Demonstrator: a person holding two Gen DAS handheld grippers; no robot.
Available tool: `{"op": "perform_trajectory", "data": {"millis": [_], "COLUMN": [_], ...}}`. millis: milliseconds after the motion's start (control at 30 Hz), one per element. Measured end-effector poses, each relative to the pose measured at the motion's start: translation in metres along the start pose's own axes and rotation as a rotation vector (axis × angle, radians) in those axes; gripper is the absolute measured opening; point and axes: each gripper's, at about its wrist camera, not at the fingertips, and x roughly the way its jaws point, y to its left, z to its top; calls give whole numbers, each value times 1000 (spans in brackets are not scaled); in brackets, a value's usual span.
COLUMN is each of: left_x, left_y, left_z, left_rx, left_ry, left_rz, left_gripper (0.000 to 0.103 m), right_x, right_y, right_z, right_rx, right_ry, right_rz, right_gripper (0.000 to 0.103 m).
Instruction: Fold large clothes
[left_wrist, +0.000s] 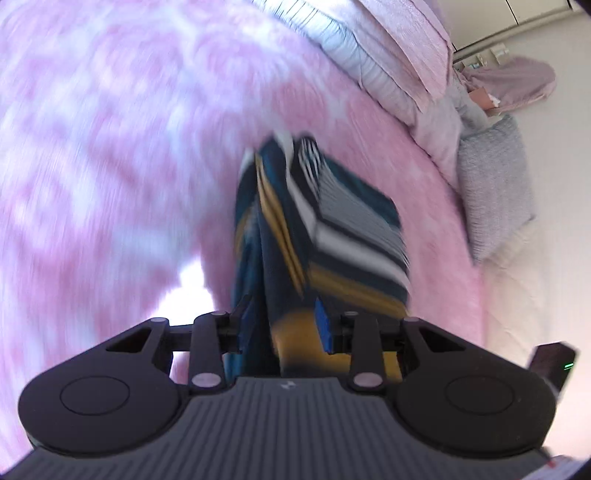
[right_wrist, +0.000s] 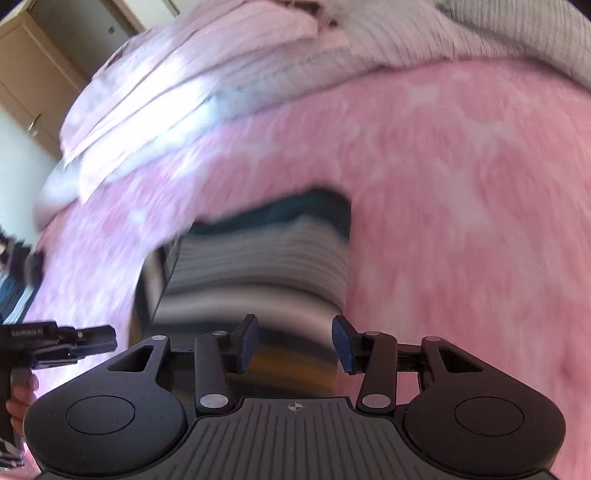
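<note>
The striped garment (left_wrist: 317, 236) hangs bunched over the pink bed cover (left_wrist: 110, 147), running to 12 o'clock from the left gripper (left_wrist: 284, 328), whose jaws pinch its folds. The right gripper (right_wrist: 295, 343) stands spread, cloth between but untouched. Soft, limp, light: best pinched at a hem corner.

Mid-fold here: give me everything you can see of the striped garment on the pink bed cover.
The striped garment is soft knit-looking cloth banded in dark teal, mustard, white and fine grey stripes. It is bunched into thick folded layers, draped over the pink bed cover. Its near end runs between the pads of the left tongs; blur hides how tightly. In the right wrist view it lies just ahead of the right tongs, whose pads stand apart, clear of it.
</note>
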Motion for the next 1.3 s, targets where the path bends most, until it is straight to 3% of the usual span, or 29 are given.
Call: {"op": "perform_trajectory", "data": {"millis": [100, 133, 167, 300, 400, 467, 567, 600, 633, 667, 733, 800, 867, 1067, 1100, 1133, 1167, 1200, 1300], "left_x": [-5, -3, -1, 9, 22, 21, 14, 8, 1, -5, -13, -10, 2, 45, 47, 48, 48, 46, 32], "left_y": [2, 1, 0, 2, 21, 17, 1, -2, -2, 0, 9, 21, 27, 56, 58, 57, 56, 54, 49], "left_z": [-26, -31, -35, -60, -81, -83, -90, -93, -97, -100, -108, -116, -124, -135, -136, -135, -133, -130, -116], "left_rx": [-30, -29, -17, 110, 65, 31, 63, 40, 1, -53, -189, -321, -393, -606, -628, -622, -593, -570, -486], "left_ry": [10, 13, 7, -42, -78, -115, -157, -174, -188, -195, -192, -173, -161, -250, -269, -282, -292, -296, -300], "left_rz": [-8, -1, -10, 129, 146, 166, 212, 207, 200, 186, 113, 25, -4, -109, -123, -122, -124, -113, -84], "left_gripper": [28, 12, 4, 5, 7, 9, 12, 13, 22, 40, 56, 59, 61, 60, 57, 33, 23, 21, 17], "right_x": [-12, -13, -12, 2, 30, 32, 24, 20, 14, 6, -3, -6, -5, 19, 24, 27, 30, 32, 27], "right_y": [5, 5, 5, 11, 9, 12, 10, 7, 2, -6, -21, -36, -46, -69, -70, -70, -68, -66, -57], "right_z": [-28, -35, -40, -55, -64, -62, -60, -59, -60, -61, -62, -63, -68, -85, -88, -90, -90, -89, -90], "right_rx": [15, 27, 40, -29, -52, -66, -58, -34, -3, 39, 117, 192, 255, 485, 518, 534, 537, 533, 522], "right_ry": [46, 56, 69, 111, 200, 195, 185, 176, 163, 145, 117, 114, 112, 63, 44, 30, 27, 34, 27], "right_rz": [20, 29, 32, -20, -69, -74, -61, -48, -28, -4, 33, 76, 126, 264, 293, 312, 310, 315, 314], "right_gripper": [42, 42, 42, 41, 41, 42, 46, 51, 53, 56, 62, 66, 66, 66, 66, 65, 54, 38, 22]}}
